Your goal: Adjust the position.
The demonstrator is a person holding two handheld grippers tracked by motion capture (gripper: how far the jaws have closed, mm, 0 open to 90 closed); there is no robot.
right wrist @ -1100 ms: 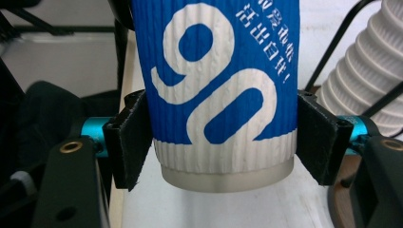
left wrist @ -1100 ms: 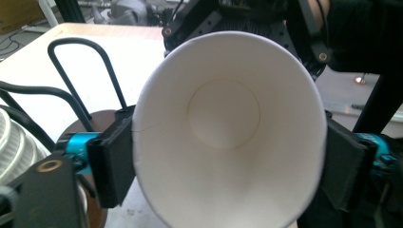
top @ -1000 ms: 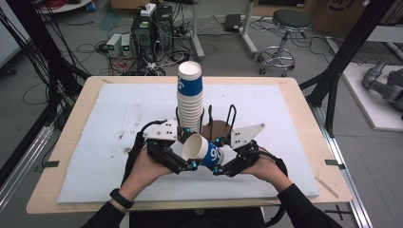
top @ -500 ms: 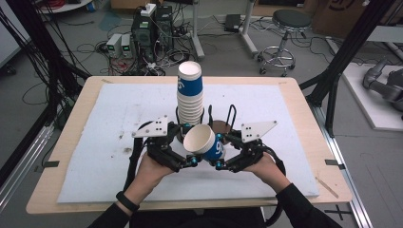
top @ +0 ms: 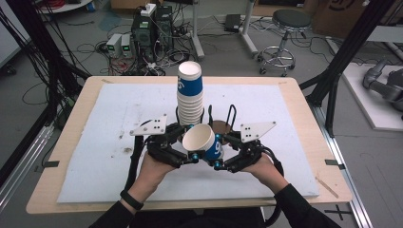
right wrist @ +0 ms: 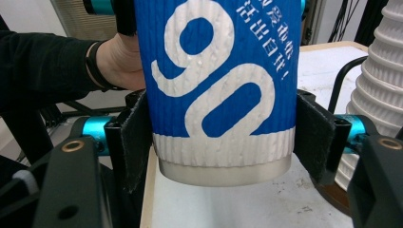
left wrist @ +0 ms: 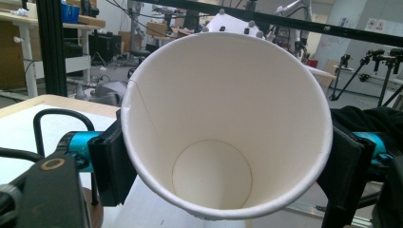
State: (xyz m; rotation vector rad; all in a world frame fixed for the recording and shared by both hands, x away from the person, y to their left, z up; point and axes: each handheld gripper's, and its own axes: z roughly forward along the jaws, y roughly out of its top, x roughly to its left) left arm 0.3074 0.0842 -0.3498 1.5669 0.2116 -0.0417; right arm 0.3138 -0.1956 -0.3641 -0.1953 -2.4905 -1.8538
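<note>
A blue paper cup (top: 199, 137) with white print hangs just above the white mat, between my two grippers. Its open mouth (left wrist: 223, 109) faces the left gripper's camera. My left gripper (top: 190, 143) has just been closing its jaws, and its pads (left wrist: 109, 166) now press on the cup's upper wall near the rim. My right gripper (right wrist: 223, 142) is shut on the cup's lower part (right wrist: 218, 71), just above the base. Right behind them stands a tall stack of the same cups (top: 190, 92), which also shows in the right gripper view (right wrist: 380, 85).
A white mat (top: 95, 142) covers most of the wooden table (top: 304, 95). A brown round base (top: 221, 127) with black wire loops (top: 231, 114) sits beside the stack. Off the table's far side are floor electronics (top: 142, 33), cables and a stool (top: 290, 21).
The cup has turned from leaning left to mouth facing up and toward me. The left gripper spread its jaws beside the cup, then closed on it. Both hands have stayed where they were.
</note>
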